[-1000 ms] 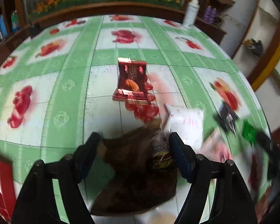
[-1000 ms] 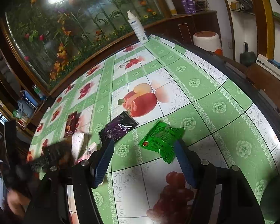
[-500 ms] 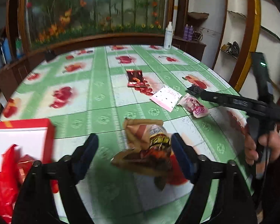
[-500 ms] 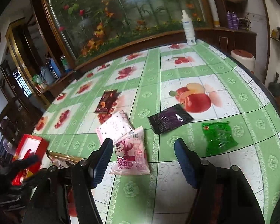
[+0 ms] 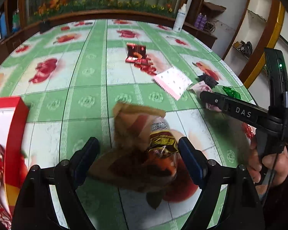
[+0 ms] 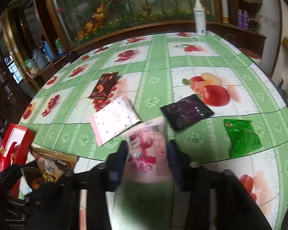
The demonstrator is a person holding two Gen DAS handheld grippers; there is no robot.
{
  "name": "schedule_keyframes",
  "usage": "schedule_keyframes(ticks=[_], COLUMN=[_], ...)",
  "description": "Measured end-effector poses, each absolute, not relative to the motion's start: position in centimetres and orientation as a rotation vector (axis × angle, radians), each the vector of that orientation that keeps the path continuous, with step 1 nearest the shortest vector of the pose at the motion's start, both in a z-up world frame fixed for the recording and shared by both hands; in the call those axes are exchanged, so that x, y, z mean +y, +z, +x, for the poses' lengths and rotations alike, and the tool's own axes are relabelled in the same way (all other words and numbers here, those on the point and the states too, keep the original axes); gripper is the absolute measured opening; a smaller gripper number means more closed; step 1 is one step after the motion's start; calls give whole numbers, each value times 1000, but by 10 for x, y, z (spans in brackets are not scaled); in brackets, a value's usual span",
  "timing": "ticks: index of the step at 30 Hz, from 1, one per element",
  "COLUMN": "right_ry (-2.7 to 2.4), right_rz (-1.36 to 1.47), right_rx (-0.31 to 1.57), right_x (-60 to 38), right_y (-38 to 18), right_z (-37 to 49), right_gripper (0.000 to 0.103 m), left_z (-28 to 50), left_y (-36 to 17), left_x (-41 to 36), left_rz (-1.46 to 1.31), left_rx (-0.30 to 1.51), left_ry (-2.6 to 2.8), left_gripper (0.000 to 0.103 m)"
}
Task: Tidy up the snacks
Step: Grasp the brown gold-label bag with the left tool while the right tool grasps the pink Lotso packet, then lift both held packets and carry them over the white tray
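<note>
My left gripper (image 5: 139,154) is shut on a brown snack bag (image 5: 142,143) and holds it above the table; the bag also shows in the right wrist view (image 6: 51,165). A red box (image 5: 13,126) with a white inside lies at the left, also seen in the right wrist view (image 6: 15,145). My right gripper (image 6: 147,153) has its fingers on both sides of a pink bear snack pack (image 6: 146,151); the view is blurred. It shows from the side in the left wrist view (image 5: 203,96).
On the green fruit-print tablecloth (image 6: 182,67) lie a dark red pack (image 6: 105,85), a white-pink pack (image 6: 114,119), a purple-black pack (image 6: 187,112) and a green pack (image 6: 242,137). A white spray bottle (image 6: 200,19) stands at the far edge.
My left gripper has carried the brown bag leftward, nearer the red box. My right gripper has moved left from the green pack and closed in around the pink bear pack.
</note>
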State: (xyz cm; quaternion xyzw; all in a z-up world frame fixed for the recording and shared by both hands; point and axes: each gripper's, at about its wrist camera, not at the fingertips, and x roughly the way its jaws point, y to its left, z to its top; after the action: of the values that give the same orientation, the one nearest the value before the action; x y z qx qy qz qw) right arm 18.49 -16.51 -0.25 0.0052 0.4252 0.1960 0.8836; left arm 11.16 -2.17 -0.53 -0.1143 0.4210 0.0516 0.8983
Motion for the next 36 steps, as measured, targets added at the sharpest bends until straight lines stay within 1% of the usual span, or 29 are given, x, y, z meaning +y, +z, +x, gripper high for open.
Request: schedule_keyframes(ticks=[2, 3, 5, 10, 19, 24, 30, 36], right_ry=[415, 414, 415, 424, 445, 494, 581, 665], right_rz=[10, -1, -21, -20, -25, -10, 99, 105], right_rx=[886, 886, 885, 892, 891, 900, 928, 858], right_x=[-167, -166, -165, -165, -163, -160, -167, -162], right_y=[-2, -2, -2, -2, -2, -2, -2, 11], right_z=[184, 184, 181, 180, 177, 173, 173, 158], right_gripper=[41, 41, 41, 41, 41, 41, 40, 39], left_z=[111, 111, 109, 105, 78, 56, 39, 35], left_y=[-5, -5, -5, -3, 4, 16, 28, 36], left_x=[-23, -25, -28, -22, -9, -14, -19, -11], left_rz=[-227, -212, -164, -184, -278, -237, -203, -193], left_rx=[879, 886, 903, 910, 922, 889, 848, 809], left_ry=[104, 107, 109, 127, 98, 113, 121, 185], left_gripper=[83, 81, 67, 58, 57, 57, 57, 57])
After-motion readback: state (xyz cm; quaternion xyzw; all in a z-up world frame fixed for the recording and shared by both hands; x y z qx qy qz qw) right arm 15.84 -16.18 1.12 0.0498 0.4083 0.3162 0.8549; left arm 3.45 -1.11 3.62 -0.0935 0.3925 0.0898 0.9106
